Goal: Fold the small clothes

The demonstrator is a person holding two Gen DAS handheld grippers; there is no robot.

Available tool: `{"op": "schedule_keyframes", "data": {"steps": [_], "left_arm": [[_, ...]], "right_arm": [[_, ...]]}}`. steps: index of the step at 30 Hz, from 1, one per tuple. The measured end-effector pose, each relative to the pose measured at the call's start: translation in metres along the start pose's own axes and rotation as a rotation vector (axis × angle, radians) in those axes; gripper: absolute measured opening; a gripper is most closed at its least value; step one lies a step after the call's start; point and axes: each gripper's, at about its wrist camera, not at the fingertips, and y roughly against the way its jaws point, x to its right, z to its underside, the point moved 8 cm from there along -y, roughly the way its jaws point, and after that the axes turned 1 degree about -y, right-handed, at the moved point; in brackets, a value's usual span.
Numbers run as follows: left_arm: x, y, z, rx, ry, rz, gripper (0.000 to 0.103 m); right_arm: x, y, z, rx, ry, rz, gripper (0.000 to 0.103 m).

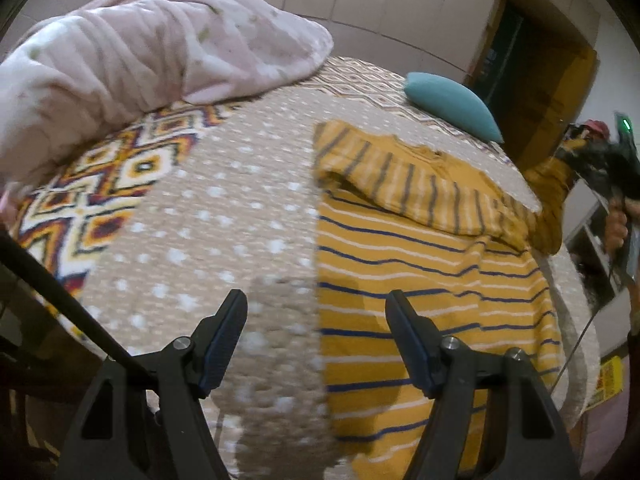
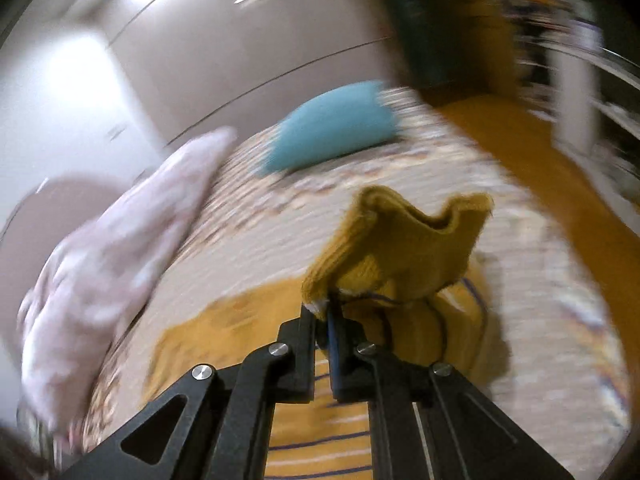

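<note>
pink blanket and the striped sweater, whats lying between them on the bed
Only bare bedspread: in the left wrist view nothing lies on it between the pink blanket and the striped sweater. The teal pillow sits farther back.

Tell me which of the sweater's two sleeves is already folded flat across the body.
The left sleeve, lying across the striped sweater. The other sleeve is lifted off the bed, pinched in the right gripper.

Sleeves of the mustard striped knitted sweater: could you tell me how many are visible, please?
2: one striped sleeve folded across the chest; the other sleeve's cuff pinched in the right tongs.
</note>
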Motion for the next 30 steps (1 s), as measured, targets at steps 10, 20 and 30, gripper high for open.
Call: {"op": "schedule_keyframes", "data": {"steps": [10, 20, 30], "left_arm": [[-0.049, 0.0, 0.01, 0.004, 0.078, -0.023, 0.07], [-0.066, -0.008, 0.014, -0.011, 0.141, -0.008, 0.07], [-0.036, -0.009, 0.022, -0.06, 0.137, 0.09, 0.071]], "right_arm": [[-0.188, -0.153, 0.112, -0.287, 0.301, -0.107, 0.006], [-0.221, -0.175, 0.175, -0.414, 0.467, -0.159, 0.015], [-0.136, -0.061, 0.169, -0.36, 0.377, -0.245, 0.044]]}}
